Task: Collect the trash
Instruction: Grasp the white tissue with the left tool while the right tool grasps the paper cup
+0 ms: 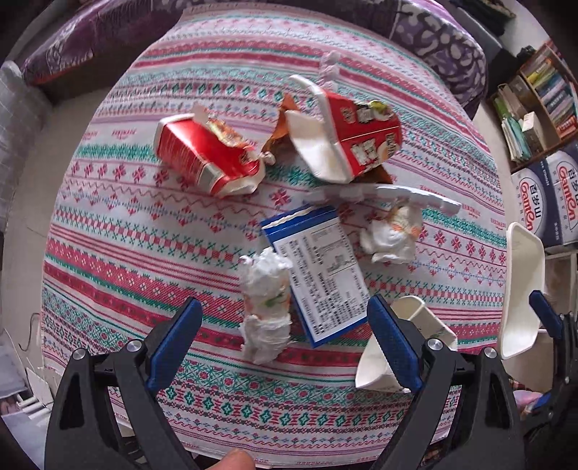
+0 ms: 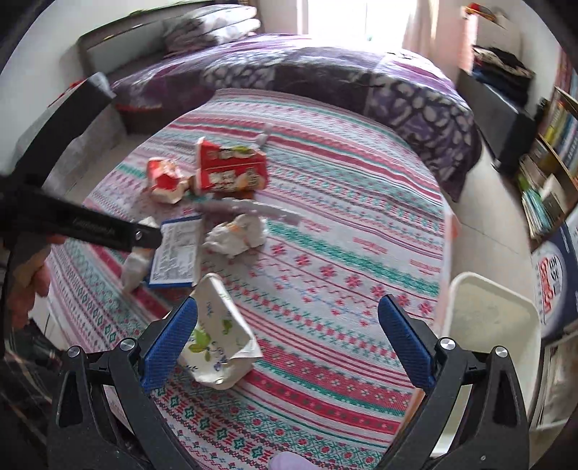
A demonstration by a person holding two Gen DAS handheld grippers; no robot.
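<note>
Left tool (image 1: 283, 343) apart | crumpled tissue (image 1: 266, 307) between, long axis toward tool

Bright window (image 2: 346, 18) glare, fisheye edges, slight blur

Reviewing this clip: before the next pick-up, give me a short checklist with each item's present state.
1. Left gripper open: ok.
2. Crumpled tissue between its fingers: ok, roughly centred.
3. Blue leaflet clear of that grasp: not ok, it lies against the tissue.
4. Right gripper open: ok.
5. Flattened paper cup gripped: not ok, only beside one finger.
6. White bin reachable: ok, at the table's edge.
</note>
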